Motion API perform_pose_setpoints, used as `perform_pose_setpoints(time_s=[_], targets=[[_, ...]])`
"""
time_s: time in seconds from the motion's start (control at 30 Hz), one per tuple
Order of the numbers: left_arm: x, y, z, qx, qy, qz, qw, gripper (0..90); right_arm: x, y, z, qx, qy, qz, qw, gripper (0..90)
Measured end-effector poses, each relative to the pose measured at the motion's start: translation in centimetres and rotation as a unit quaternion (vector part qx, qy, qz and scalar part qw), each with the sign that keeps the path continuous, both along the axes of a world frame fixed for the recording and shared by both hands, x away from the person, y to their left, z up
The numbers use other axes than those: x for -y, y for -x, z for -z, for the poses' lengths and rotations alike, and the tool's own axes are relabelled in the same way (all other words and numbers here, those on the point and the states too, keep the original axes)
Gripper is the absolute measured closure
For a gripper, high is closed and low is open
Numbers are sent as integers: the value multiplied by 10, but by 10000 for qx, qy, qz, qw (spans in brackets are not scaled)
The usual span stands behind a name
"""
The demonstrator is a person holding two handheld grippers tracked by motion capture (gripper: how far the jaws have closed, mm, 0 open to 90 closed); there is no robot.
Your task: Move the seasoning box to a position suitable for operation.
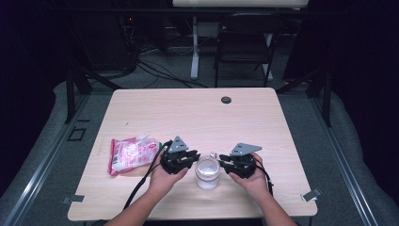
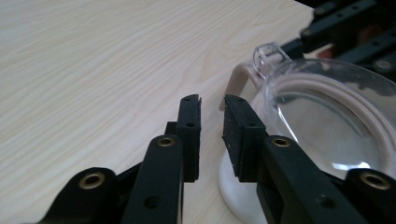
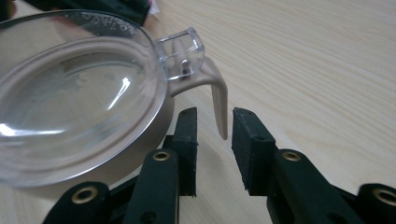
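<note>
Fingers first: on the left gripper (image 2: 211,100) we see the two black pads parted by a narrow gap with nothing between them, only bare wood showing through. The right gripper (image 3: 215,114) has its pads a little wider apart, and the beige latch tab (image 3: 219,105) of the jar hangs down into that gap, though we cannot tell whether either pad touches it. No firm hold on either side, as far as we can see.

The jar (image 1: 207,172) stands upright on the light wooden table (image 1: 197,113), near the front edge, right between the two grippers. Its clear domed lid (image 3: 79,88) sits on top, with a small transparent clip (image 3: 182,49) at the rim where the latch tab hinges. From the left gripper view the jar's wall sits just beside the right-hand pad, and the opposite gripper's black frame shows beyond the lid.

Looking around from the high view: a red-and-white plastic bag (image 1: 131,154) lies flat to the left of the left hand (image 1: 162,178), just beside that gripper's trailing cable (image 1: 143,181). A round dark grommet (image 1: 226,100) sits in the table top towards the far edge, well apart from the action. Beyond the table, a dark folding chair (image 1: 244,42) stands on the floor.
</note>
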State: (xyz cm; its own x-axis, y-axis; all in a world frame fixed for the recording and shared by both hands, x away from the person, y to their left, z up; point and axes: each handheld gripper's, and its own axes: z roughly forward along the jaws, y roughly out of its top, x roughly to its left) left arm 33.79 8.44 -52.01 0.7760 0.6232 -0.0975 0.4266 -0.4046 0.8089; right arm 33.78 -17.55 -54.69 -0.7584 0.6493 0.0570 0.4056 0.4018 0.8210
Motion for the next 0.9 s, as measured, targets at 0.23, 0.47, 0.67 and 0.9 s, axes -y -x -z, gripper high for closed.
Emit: perform_pose_setpoints(time_s=[0.23, 0.47, 0.67, 0.9], targets=[[-19, 23, 1, -29, -81, -129, 9999, 649, -8, -20, 7, -161, -77, -282, 9994, 724], [-30, 36, 1, 54, -126, -160, 9998, 588, -14, -29, 9, -273, 54, -290, 9992, 816], [-38, 40, 8, -29, -25, -226, 9997, 524, -21, -29, 7, -180, 216, -11, 9996, 845], [-38, 44, 9, 5, -49, -259, 9997, 500, -29, -28, 6, 27, 514, 748, 9959, 865]])
